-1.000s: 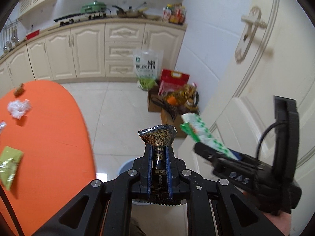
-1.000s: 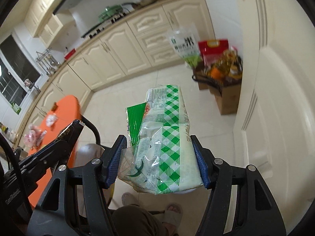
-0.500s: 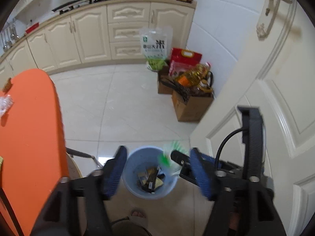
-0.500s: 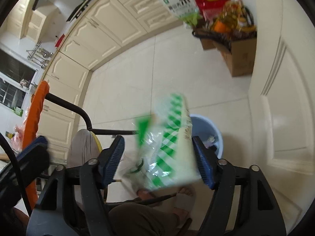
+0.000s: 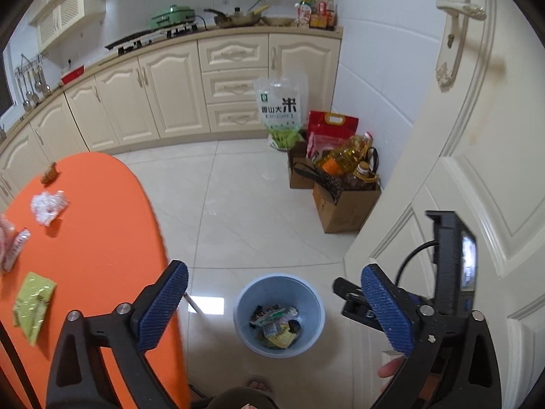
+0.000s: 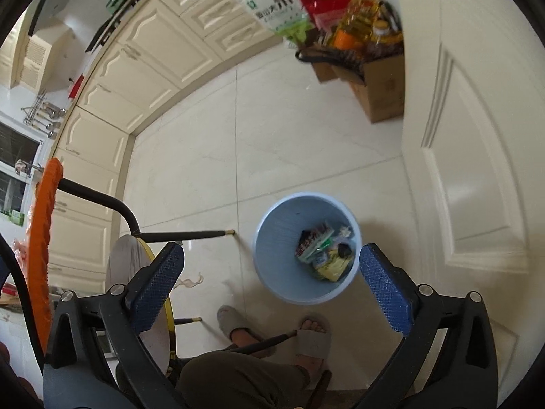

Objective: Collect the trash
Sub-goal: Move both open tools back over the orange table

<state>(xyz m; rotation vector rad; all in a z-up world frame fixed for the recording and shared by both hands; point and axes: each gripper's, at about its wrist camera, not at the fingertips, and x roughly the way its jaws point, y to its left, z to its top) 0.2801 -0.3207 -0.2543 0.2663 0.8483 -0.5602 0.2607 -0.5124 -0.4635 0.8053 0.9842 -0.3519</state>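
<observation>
Both tongs hang over the blue bin (image 5: 279,313), which stands on the floor between the orange worktop (image 5: 92,238) and the white door (image 5: 477,187). The left tongs (image 5: 282,310) are spread wide with nothing between the blue pads, and the bin's mouth shows straight through the gap. The right tongs (image 6: 272,289) are spread just as wide and are likewise empty; from their camera the bin (image 6: 272,238) sits just beyond the pads, a little toward the door side. In the bin lies a small heap of wrappers (image 6: 323,250), so a drop-off appears to be done and the step in hand is the turn back for more.

Trash is left on the worktop, all well away from the bin: a crumpled white wad (image 5: 47,206) toward the far end, a small brown scrap (image 5: 50,173) beyond it, a narrow white packet (image 5: 15,248) at the edge of view, and a yellow-green sachet (image 5: 32,303) nearest the bin.

The next move likely calls for swinging the tongs away from the bin and over the worktop, then lowering the open pads around one piece. The sachet lies flat, so a pinch at its edge seems the safest hold; the wad should crush easily between the pads.
</observation>
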